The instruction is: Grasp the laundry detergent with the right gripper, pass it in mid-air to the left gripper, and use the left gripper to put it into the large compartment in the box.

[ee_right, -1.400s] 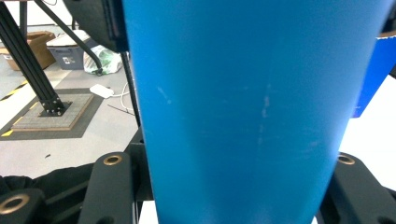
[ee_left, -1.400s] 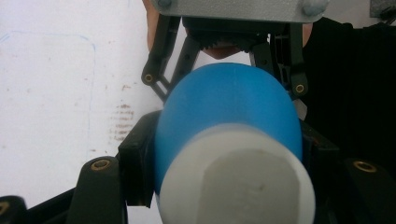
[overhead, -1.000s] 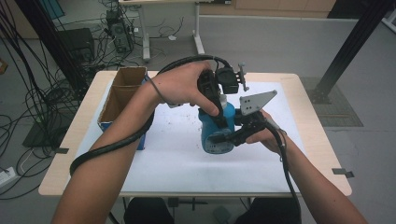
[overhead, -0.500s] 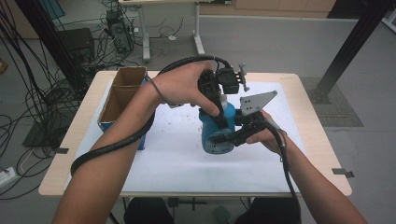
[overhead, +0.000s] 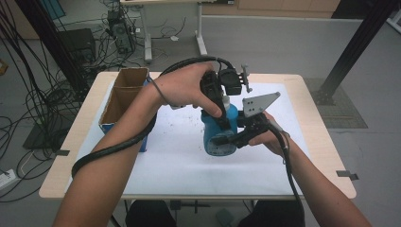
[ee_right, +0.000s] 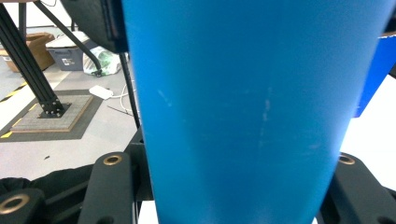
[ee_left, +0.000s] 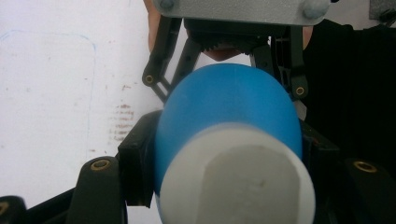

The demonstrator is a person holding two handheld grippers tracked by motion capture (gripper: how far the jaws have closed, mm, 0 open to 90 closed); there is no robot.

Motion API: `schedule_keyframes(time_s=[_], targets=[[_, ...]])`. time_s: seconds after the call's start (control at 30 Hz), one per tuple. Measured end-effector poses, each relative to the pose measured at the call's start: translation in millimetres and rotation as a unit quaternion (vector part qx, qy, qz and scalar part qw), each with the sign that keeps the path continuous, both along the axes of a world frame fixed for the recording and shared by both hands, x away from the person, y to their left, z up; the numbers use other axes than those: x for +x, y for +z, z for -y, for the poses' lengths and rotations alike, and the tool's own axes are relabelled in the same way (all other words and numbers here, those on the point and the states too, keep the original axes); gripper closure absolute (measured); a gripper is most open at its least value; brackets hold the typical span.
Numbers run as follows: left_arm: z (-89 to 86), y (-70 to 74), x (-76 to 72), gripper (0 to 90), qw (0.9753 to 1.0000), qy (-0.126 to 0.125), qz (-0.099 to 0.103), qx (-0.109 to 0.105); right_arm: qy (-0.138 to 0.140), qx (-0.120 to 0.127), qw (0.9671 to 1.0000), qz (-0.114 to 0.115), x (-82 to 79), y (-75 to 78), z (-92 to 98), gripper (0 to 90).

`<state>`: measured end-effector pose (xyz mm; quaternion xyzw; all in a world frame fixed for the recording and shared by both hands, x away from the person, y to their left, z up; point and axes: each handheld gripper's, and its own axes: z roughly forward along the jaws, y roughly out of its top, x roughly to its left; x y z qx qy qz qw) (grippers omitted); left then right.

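Observation:
A blue bottle point(overhead: 218, 137) with a white cap point(overhead: 226, 100) is held tilted over the white sheet point(overhead: 165, 156) at mid-table. My left gripper point(overhead: 221, 109) comes down from above and is shut on the bottle's top end. In the left gripper view its black jaws press the blue shoulder point(ee_left: 229, 107) just behind the white cap point(ee_left: 238, 182). My right gripper point(overhead: 232, 138) reaches in from the right and is shut on the bottle's lower body. In the right gripper view the blue body point(ee_right: 252, 112) sits between its two jaws.
A cardboard box point(overhead: 124, 92) stands at the table's left edge, with a blue box point(overhead: 143, 142) at its near end. A thick black cable point(overhead: 118, 146) runs along the left forearm. A black frame post point(overhead: 354, 52) rises beyond the right side.

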<state>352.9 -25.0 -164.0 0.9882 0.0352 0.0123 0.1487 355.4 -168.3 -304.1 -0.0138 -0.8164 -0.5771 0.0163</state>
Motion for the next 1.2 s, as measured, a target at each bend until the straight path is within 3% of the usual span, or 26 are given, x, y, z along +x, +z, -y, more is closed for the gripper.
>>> schedule_keyframes(time_s=[1.2], targets=[[2.1,-1.0,-0.9,37.4,0.9999,0.003,0.007,0.010,0.001,0.000,1.0000,0.007,1.5,-2.0,-0.6,44.0]])
